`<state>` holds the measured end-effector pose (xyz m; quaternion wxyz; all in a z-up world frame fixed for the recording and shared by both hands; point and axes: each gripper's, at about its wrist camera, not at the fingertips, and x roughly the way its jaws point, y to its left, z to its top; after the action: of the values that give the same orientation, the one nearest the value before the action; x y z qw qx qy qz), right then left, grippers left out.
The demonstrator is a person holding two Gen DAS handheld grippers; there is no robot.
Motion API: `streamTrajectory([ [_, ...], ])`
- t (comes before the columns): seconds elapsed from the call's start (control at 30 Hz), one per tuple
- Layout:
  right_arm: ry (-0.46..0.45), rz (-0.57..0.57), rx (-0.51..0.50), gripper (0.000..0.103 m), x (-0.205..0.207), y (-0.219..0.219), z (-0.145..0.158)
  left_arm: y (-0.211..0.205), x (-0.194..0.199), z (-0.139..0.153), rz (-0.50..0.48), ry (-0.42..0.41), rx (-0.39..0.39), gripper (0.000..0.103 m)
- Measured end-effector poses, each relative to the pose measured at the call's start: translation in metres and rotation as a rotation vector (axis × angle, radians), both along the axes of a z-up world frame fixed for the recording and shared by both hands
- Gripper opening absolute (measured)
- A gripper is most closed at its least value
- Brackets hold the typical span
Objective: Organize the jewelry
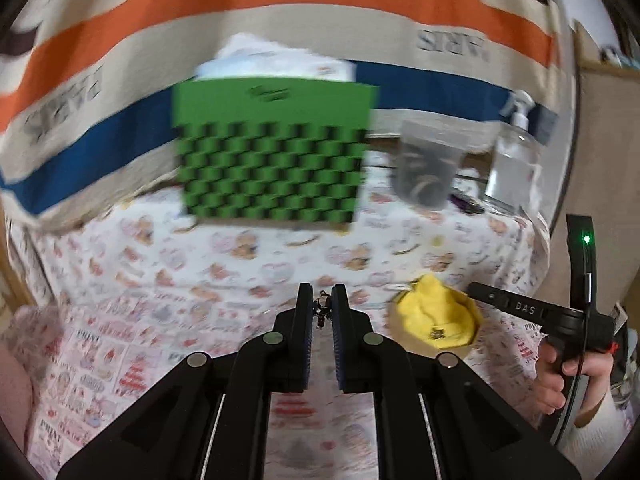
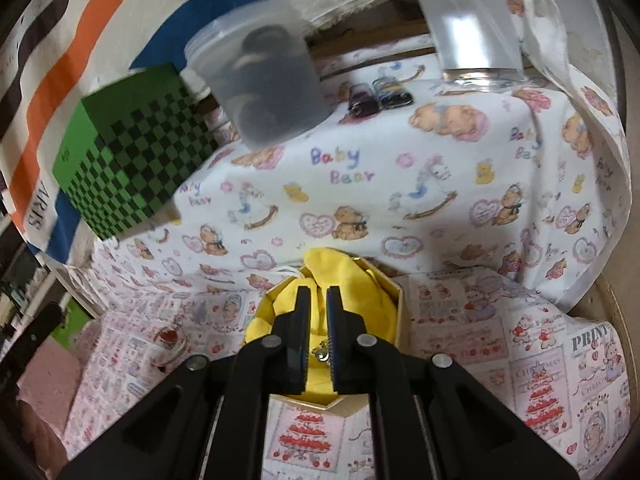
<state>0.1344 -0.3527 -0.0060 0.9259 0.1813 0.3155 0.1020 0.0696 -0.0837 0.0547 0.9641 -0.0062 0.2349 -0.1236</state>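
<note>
In the left wrist view my left gripper (image 1: 322,300) is shut on a small dark metal piece of jewelry (image 1: 322,312) that dangles between its pads above the printed cloth. To its right lies a yellow cloth (image 1: 436,316) in a box. A hand holds my right gripper's body (image 1: 520,308) beyond that. In the right wrist view my right gripper (image 2: 318,294) hangs over the yellow cloth (image 2: 344,276) in the cream hexagonal box (image 2: 404,312). It is shut on a small silver piece of jewelry (image 2: 322,354) caught deep between the pads. A red-stoned trinket (image 2: 168,336) lies on the cloth at the left.
A green checkered box (image 1: 272,152) stands at the back, with a clear plastic tub (image 1: 428,164) of dark items and a clear pump bottle (image 1: 512,160) to its right. Two small dark objects (image 2: 376,98) lie near the bottle. A striped cloth (image 1: 280,8) hangs behind.
</note>
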Motion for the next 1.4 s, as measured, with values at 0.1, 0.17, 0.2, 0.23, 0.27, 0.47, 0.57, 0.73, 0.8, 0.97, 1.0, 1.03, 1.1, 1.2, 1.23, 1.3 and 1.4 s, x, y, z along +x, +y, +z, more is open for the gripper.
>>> streamTrajectory([
  [0.1, -0.007, -0.018, -0.023, 0.009, -0.004, -0.007, 0.002, -0.035, 0.006, 0.004, -0.014, -0.009, 0.039, 0.008],
  [0.17, -0.011, -0.037, -0.056, 0.014, -0.007, -0.011, 0.003, -0.054, 0.016, 0.004, -0.039, 0.019, 0.038, 0.008],
  [0.2, -0.015, -0.050, -0.068, 0.016, -0.008, -0.013, 0.003, -0.063, 0.022, 0.004, -0.045, 0.040, 0.037, 0.008],
  [0.23, -0.018, -0.055, -0.077, 0.016, -0.009, -0.015, 0.003, -0.071, 0.029, 0.004, -0.057, 0.066, 0.030, 0.008],
  [0.27, -0.018, -0.058, -0.082, 0.016, -0.009, -0.015, 0.002, -0.079, 0.034, 0.004, -0.081, 0.082, 0.016, 0.008],
  [0.47, -0.019, -0.101, -0.007, 0.024, -0.010, -0.035, 0.001, -0.117, 0.069, -0.014, -0.117, 0.159, 0.033, 0.008],
  [0.57, -0.023, -0.104, -0.017, 0.026, -0.010, -0.036, 0.001, -0.122, 0.086, -0.027, -0.141, 0.236, -0.025, 0.008],
  [0.73, -0.016, -0.113, 0.003, 0.029, -0.009, -0.039, 0.000, -0.128, 0.092, -0.035, -0.169, 0.260, -0.041, 0.008],
  [0.8, -0.014, -0.119, 0.011, 0.031, -0.009, -0.041, -0.001, -0.128, 0.089, -0.034, -0.179, 0.256, -0.040, 0.019],
  [0.97, -0.011, -0.124, 0.026, 0.036, -0.010, -0.041, -0.001, -0.118, 0.075, -0.022, -0.146, 0.183, 0.000, 0.036],
  [1.0, -0.014, -0.123, 0.026, 0.038, -0.011, -0.041, 0.000, -0.114, 0.072, -0.020, -0.134, 0.169, 0.009, 0.036],
  [1.03, -0.020, -0.122, 0.024, 0.040, -0.013, -0.039, 0.001, -0.109, 0.068, -0.017, -0.123, 0.155, 0.012, 0.037],
  [1.1, -0.030, -0.120, 0.020, 0.043, -0.015, -0.036, 0.004, -0.097, 0.060, -0.011, -0.103, 0.123, 0.018, 0.042],
  [1.2, -0.051, -0.109, 0.016, 0.050, -0.020, -0.031, 0.009, -0.078, 0.043, -0.004, -0.065, 0.062, 0.037, 0.051],
  [1.23, -0.058, -0.108, 0.016, 0.052, -0.022, -0.029, 0.010, -0.072, 0.039, -0.003, -0.052, 0.049, 0.044, 0.052],
  [1.3, -0.060, -0.094, 0.018, 0.053, -0.023, -0.025, 0.011, -0.060, 0.030, -0.002, -0.034, 0.035, 0.054, 0.054],
  [1.4, -0.059, -0.062, 0.025, 0.054, -0.022, -0.018, 0.012, -0.043, 0.016, -0.004, -0.003, 0.006, 0.064, 0.060],
])
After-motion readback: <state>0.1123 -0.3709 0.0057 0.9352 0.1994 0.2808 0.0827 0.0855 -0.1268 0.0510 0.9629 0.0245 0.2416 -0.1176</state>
